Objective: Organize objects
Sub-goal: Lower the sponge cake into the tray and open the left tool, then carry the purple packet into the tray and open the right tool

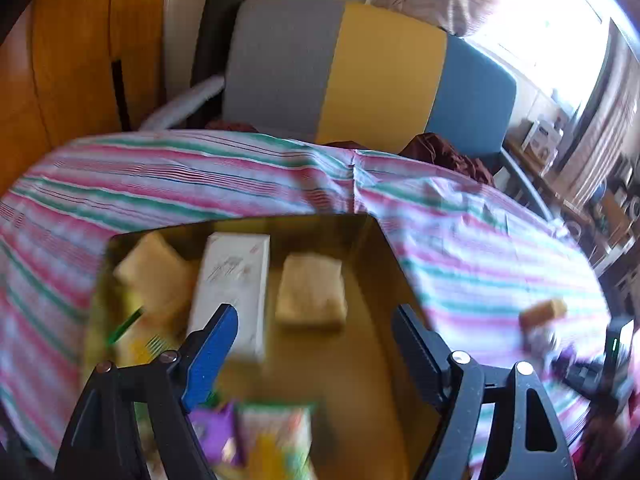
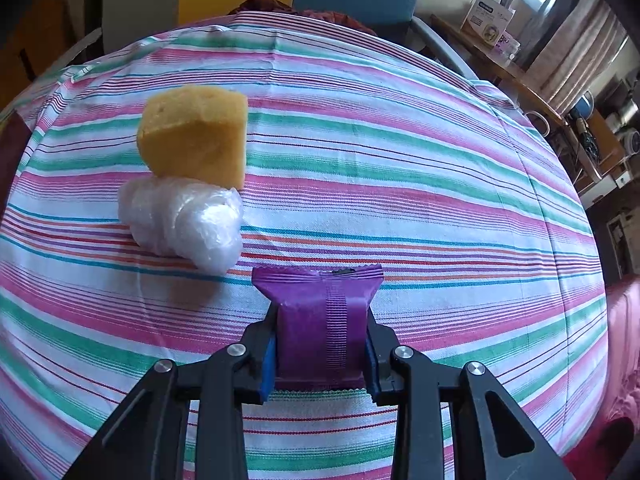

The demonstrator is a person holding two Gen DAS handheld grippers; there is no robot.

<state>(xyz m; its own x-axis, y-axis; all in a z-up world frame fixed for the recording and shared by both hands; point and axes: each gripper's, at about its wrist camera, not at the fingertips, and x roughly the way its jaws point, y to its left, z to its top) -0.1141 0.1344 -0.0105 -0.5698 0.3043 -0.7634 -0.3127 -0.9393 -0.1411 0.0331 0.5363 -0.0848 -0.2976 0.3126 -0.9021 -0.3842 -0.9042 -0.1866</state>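
The right gripper (image 2: 320,354) has its jaws pinching a purple snack pack (image 2: 320,320) just above the striped cloth (image 2: 400,152) on the table. Near it, a yellow sponge (image 2: 194,146) leans on a white plastic bundle (image 2: 184,224). The left gripper (image 1: 316,344) has its jaws spread wide with nothing between them, over a brown box (image 1: 384,264). Inside the box lie a white carton (image 1: 232,280), two pale sponges (image 1: 312,292) and some blurry packets (image 1: 276,436)

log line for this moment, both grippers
left gripper: open over box | right gripper: shut on purple packet | sponge, plastic wad on cloth
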